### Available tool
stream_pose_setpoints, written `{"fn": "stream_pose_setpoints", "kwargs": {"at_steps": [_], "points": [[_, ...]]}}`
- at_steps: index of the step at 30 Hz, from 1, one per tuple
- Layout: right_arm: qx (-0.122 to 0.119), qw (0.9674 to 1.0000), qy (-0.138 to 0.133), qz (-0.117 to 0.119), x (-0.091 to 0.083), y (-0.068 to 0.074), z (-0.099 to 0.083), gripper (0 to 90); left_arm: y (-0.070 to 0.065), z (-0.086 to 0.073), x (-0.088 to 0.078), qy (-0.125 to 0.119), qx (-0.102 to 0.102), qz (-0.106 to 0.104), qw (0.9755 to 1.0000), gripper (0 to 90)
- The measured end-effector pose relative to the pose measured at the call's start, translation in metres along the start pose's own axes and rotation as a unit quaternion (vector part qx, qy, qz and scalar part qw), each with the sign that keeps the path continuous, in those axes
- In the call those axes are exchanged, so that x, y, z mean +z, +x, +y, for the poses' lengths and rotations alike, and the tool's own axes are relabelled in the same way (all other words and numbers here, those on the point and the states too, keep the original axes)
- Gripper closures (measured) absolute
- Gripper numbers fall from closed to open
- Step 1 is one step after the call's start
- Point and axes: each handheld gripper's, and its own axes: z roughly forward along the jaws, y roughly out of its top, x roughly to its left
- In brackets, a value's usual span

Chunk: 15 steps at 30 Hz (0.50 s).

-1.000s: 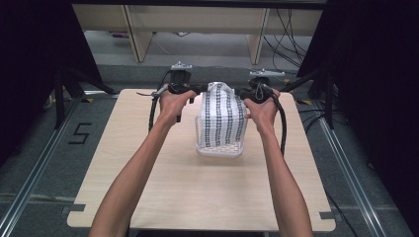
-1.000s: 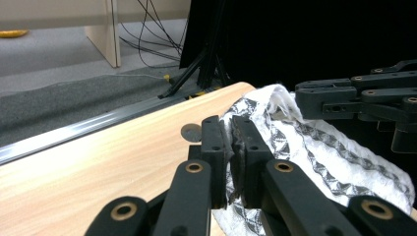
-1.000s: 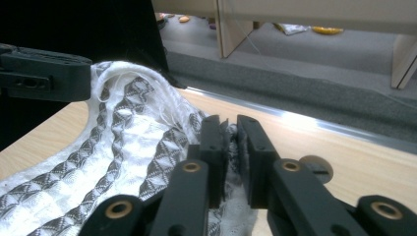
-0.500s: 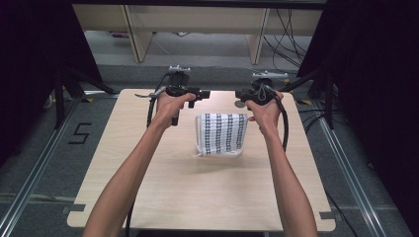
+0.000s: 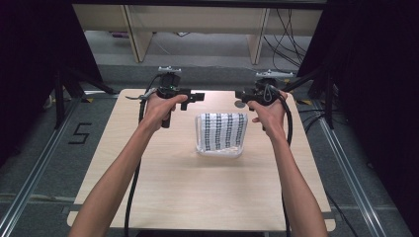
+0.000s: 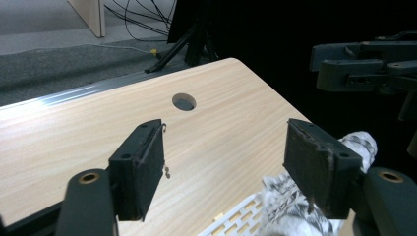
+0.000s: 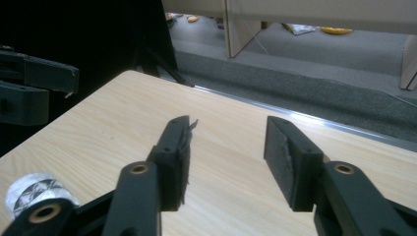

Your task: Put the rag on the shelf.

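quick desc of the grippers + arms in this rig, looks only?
Both the left gripper and the right gripper are black handheld units with two flat rectangular black jaws on brass-riveted arms, a grey plate on top and a black cable trailing toward the person. Forearms bare, no sleeves or gloves visible.

Cloth [image 5: 222, 131] in basket [image 5: 220, 149] mid-table [image 5: 148, 192], between grippers.

Grey carpeted floor [image 5: 44, 163], pale wooden furniture legs [image 5: 136, 29], black cables [image 5: 291, 24], dark side curtains [image 5: 29, 59]

Patterned cloth [image 6: 295, 206] runs off the left gripper view's bottom edge, partly behind a jaw; white basket [image 6: 236, 221] gets cropped too.
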Motion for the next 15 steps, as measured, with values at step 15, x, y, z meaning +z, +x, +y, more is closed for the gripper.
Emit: {"fn": "stream_pose_setpoints", "kwargs": {"at_steps": [15], "points": [[-0.007,0.9997,-0.007,0.023,-0.018,0.006,0.0,44.4,0.003,-0.011,-0.02,-0.002,0.007,0.016,0.9998,19.4]]}}
